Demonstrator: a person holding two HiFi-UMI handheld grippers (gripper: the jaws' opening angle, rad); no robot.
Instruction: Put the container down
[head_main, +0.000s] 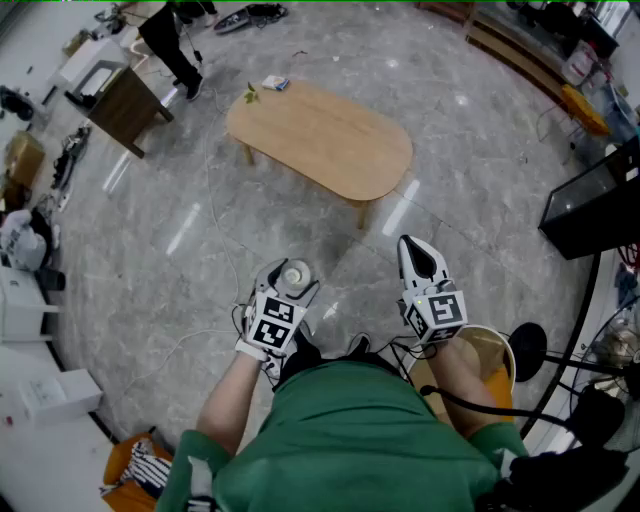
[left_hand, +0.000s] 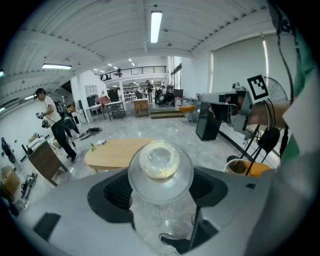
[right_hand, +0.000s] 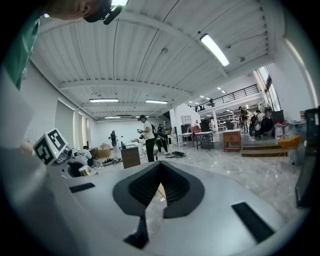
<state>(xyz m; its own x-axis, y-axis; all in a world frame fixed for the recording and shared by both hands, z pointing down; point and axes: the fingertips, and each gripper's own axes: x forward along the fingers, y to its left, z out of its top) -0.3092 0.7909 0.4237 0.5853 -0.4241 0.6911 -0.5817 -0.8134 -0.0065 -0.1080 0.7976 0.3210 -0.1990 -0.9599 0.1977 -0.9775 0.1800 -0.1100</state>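
— From where does the head view look?
— From above the person (head_main: 335, 440), steeply down at the floor (head_main: 150, 250), with the bench (head_main: 320, 140) farther ahead.
— And the left gripper view?
— It rides the left gripper (head_main: 283, 300) and looks along its jaws. The container (left_hand: 160, 170) is very near, and the same bench lies beyond.
— The right gripper view?
— It rides the right gripper (head_main: 422, 270), faces nearly level, and catches the left gripper's marker cube (right_hand: 50, 146) at its left edge.

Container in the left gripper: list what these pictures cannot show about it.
- Base of the container: hidden beneath its own top, in left gripper view and head view.
- Sides: covered by the left gripper, both views.
- Contents: something pale yellow, left gripper view, too blurred to name.
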